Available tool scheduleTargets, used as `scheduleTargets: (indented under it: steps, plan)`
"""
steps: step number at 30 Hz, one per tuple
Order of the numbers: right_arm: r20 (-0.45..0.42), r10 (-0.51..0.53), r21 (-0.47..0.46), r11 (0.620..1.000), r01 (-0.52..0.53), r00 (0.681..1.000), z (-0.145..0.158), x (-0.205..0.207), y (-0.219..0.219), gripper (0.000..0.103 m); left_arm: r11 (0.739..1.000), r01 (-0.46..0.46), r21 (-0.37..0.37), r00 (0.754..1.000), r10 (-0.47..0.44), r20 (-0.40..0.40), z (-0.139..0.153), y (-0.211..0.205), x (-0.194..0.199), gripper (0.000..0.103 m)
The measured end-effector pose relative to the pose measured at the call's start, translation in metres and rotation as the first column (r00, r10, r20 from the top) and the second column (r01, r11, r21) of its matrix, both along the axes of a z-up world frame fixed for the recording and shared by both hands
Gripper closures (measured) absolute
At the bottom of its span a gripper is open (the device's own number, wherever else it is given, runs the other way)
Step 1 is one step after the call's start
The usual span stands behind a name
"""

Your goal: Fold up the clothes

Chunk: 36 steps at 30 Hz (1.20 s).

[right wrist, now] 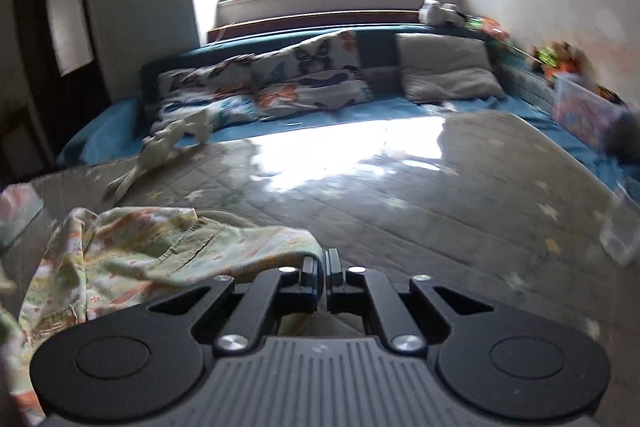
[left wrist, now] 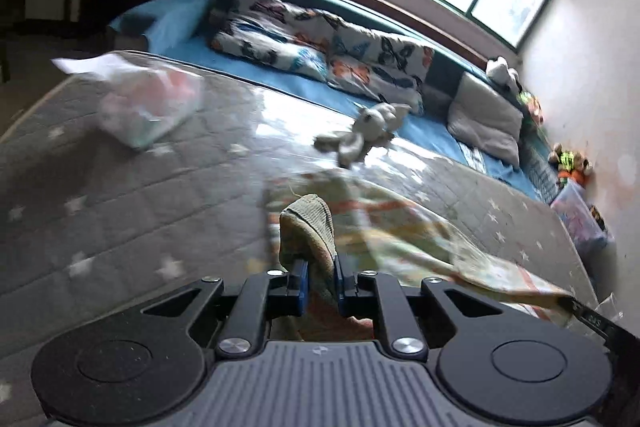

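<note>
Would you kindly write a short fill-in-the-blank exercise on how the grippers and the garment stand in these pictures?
1. The left gripper is shut on a bunched fold of the ____.
2. The right gripper pinches the patterned garment at its ____.
3. The grey mattress is printed with small white ____.

Missing words: garment; edge; stars

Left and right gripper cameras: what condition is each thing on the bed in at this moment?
Left gripper: shut on a bunched fold of the patterned garment.
Right gripper: shut on the garment's edge.
Patterned garment: unfolded, rumpled, lifted between both grippers.
Plush toy: lying on its side on the mattress.
Clear plastic bag: lying on the mattress, full of clothes.
Butterfly pillows: propped against the headboard.
</note>
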State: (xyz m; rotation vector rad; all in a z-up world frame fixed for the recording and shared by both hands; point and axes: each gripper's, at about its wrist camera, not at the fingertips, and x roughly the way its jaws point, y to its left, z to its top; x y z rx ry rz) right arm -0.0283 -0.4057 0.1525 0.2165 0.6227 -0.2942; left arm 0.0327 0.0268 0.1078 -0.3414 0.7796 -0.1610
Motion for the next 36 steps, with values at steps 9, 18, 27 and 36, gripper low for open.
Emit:
scheduleTargets:
  steps: [9, 18, 27, 36]
  plan:
    - [-0.098, -0.095, 0.064, 0.993, 0.101, 0.991, -0.03, -0.072, -0.017, 0.08, 0.993, -0.119, -0.02, 0.99, 0.117, -0.074, -0.032, 0.072, -0.055, 0.091]
    - [-0.215, 0.06, -0.061, 0.995, -0.075, 0.975, -0.036, -0.104, 0.022, 0.065, 0.99, -0.135, -0.039, 0.977, 0.126, -0.174, -0.059, 0.102, -0.074, 0.086]
    - [-0.179, 0.201, -0.175, 0.957, -0.232, 0.963, -0.004, -0.093, 0.07, 0.061, 0.981, -0.187, 0.044, 0.975, 0.191, -0.11, -0.042, 0.119, -0.076, 0.059]
    - [-0.215, 0.307, -0.156, 0.926, -0.343, 0.927, -0.023, -0.02, 0.096, 0.067, 0.983, -0.176, 0.054, 0.981, 0.18, -0.074, -0.031, 0.108, -0.078, 0.043]
